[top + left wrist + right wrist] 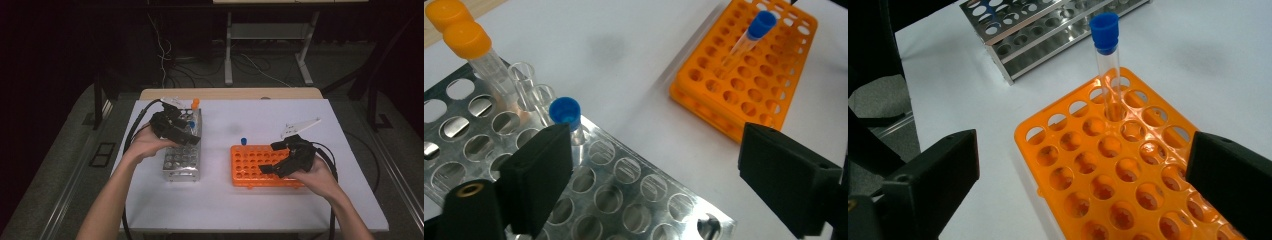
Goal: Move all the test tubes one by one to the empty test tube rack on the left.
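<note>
**Blue-capped tube stands in the steel rack, left jaws apart**

While the left gripper (186,136) hovers over the shiny perforated steel tube rack (182,159), its two black jaws stand wide apart with nothing between them. In the left gripper view one pad (541,180) sits just beside the clear tube with the blue cap (565,111), which stands upright in a hole of that rack, apart from the pad as far as I can tell. Behind it stand two clear tubes with orange caps (466,37) and a couple of uncapped ones. I judge the step to be the release after seating this tube.

The right gripper (280,161) hangs spread wide and empty over the orange plastic rack of round holes (250,167) on the white table (225,210), where a second blue-capped clear tube (1108,60) stands at the far corner. The next move probably calls for lifting the left gripper clear without knocking the seated tube, then fetching that second one.
</note>
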Demonstrator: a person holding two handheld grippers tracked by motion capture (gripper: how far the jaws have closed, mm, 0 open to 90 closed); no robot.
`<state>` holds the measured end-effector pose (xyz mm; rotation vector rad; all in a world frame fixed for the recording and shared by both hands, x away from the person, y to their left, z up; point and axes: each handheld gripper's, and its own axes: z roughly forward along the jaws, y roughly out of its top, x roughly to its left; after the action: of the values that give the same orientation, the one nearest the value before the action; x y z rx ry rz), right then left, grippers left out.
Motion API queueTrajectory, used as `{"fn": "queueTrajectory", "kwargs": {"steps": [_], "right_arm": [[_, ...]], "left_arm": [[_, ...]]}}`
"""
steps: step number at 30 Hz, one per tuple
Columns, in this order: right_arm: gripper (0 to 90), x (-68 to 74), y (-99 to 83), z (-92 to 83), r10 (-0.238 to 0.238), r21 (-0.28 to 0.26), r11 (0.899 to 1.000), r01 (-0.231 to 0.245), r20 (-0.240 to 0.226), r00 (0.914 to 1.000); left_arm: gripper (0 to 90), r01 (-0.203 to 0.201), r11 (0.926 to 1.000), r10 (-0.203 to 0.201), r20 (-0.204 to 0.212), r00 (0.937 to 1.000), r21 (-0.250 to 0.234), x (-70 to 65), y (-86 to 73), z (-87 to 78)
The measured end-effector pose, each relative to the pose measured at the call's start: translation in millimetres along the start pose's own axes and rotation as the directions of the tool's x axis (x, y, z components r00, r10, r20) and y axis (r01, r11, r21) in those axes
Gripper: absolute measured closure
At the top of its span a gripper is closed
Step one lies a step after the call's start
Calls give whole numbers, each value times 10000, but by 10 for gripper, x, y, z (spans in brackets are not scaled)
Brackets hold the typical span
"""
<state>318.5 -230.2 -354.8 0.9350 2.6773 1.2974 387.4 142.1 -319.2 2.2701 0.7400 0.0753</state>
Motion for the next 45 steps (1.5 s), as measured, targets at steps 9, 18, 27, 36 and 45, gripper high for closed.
{"fn": "queueTrajectory", "kwargs": {"steps": [9, 18, 27, 36, 45], "right_arm": [[2, -44, 120, 6, -83, 106, 9999, 82, 67, 9999], [2, -102, 246, 71, -180, 228, 9996, 178, 89, 9998], [2, -177, 350, 239, -211, 447, 9988, 205, 117, 9997], [3, -233, 365, 487, -292, 896, 9956, 277, 154, 9995], [14, -230, 352, 688, -547, 1189, 9915, 518, 213, 9983]], "left_arm": [[0, 209, 9994, -214, -173, 9996, -284, -151, -162, -44], [0, 347, 9957, -380, -371, 9986, -854, -230, -294, -143], [0, 367, 9940, -406, -353, 9986, -1031, -279, -393, -166], [0, 357, 9936, -397, -360, 9986, -1068, -307, -431, -157], [0, 311, 9933, -356, -384, 9986, -1117, -325, -434, -153]]}}
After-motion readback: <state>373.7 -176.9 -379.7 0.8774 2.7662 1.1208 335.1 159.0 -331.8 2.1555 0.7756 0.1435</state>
